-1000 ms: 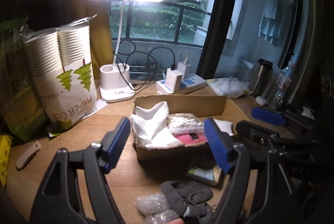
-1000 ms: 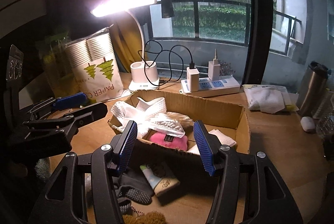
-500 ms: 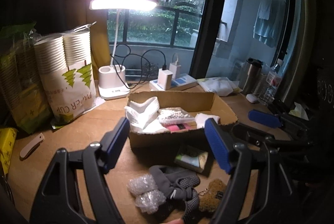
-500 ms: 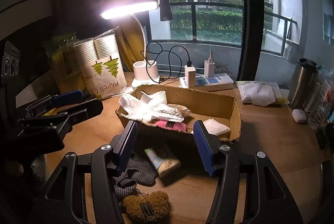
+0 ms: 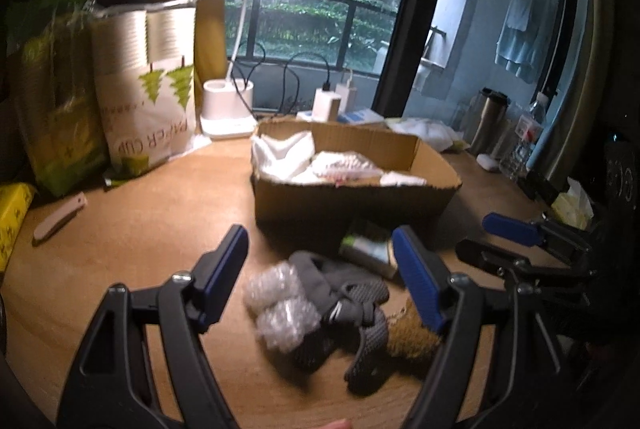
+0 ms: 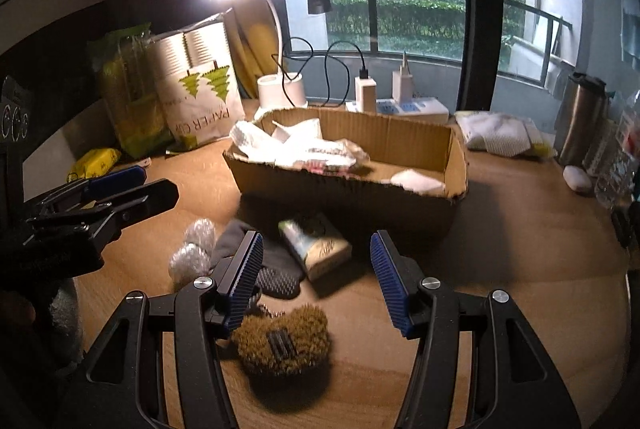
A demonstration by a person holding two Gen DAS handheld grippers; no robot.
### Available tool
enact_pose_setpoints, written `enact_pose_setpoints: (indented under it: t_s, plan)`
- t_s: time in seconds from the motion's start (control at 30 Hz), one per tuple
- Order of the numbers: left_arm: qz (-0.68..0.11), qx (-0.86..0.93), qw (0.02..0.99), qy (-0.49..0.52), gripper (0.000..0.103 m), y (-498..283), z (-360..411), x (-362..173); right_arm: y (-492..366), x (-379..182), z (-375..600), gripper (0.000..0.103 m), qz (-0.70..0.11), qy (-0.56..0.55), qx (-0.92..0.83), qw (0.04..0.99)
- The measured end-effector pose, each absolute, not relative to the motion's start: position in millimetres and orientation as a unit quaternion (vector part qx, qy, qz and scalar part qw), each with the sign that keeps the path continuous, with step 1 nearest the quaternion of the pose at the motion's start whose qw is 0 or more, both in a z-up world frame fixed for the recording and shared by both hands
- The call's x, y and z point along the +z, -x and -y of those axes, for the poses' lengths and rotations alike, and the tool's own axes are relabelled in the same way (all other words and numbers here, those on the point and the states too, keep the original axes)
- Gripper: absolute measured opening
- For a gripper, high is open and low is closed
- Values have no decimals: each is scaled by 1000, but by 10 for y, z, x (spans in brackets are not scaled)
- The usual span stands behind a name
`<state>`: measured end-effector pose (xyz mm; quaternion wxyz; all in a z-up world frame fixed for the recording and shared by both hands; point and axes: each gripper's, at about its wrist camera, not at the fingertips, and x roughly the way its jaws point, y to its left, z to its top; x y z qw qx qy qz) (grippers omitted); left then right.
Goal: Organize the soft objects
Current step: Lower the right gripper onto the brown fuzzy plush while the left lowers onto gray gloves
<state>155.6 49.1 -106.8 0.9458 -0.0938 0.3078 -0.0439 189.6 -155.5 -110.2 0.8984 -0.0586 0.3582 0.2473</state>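
A cardboard box (image 5: 352, 197) (image 6: 352, 189) on the wooden table holds white cloths (image 6: 296, 145) and a pink item. In front of it lie bubble wrap (image 5: 280, 301) (image 6: 192, 253), grey gloves (image 5: 344, 305) (image 6: 276, 275), a small tissue pack (image 5: 368, 249) (image 6: 316, 245) and a brown plush keychain (image 6: 284, 341) (image 5: 408, 333). My left gripper (image 5: 320, 273) is open and empty above the bubble wrap and gloves. My right gripper (image 6: 316, 277) is open and empty above the plush and the tissue pack.
A lit desk lamp (image 5: 228, 105), a paper cup bag (image 5: 148, 89), a green bag (image 5: 52, 101) and a power strip (image 6: 400, 105) stand behind the box. A steel flask (image 6: 580, 117), bottles and a white cloth (image 6: 500, 137) sit at the right. A folding knife (image 5: 60, 217) lies left.
Both grippers have pulled back from the box and lowered. The loose items in front of the box have come into fuller view. Both stay open.
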Motion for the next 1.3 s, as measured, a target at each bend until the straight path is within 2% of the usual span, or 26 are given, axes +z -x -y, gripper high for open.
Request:
enact_pose_setpoints:
  t_s: [0.37,0.43,0.5,0.63,0.87,0.97,1.3]
  plan:
    - [-342,-43,934,96,76,-1399,-469,-1434,-1700,-1455,1517,59,-389,58,257,883]
    - [-346,-42,932,97,76,-1379,-481,-1480,-1686,-1513,1507,62,-397,61,260,878]
    - [-349,-40,931,97,76,-1364,-487,-1513,-1670,-1561,1498,70,-403,62,263,874]
    - [-354,-38,930,96,76,-1337,-488,-1563,-1659,-1688,1433,72,-425,72,270,861]
    - [-349,-50,932,82,76,-1330,-386,-1510,-1695,-1843,1433,72,-446,76,265,851]
    - [-345,-63,934,72,76,-1357,-281,-1470,-1719,-1828,1521,63,-443,72,258,855]
    - [-376,-72,924,7,76,-1659,154,-1601,-1807,-1785,1944,60,-433,45,235,869]
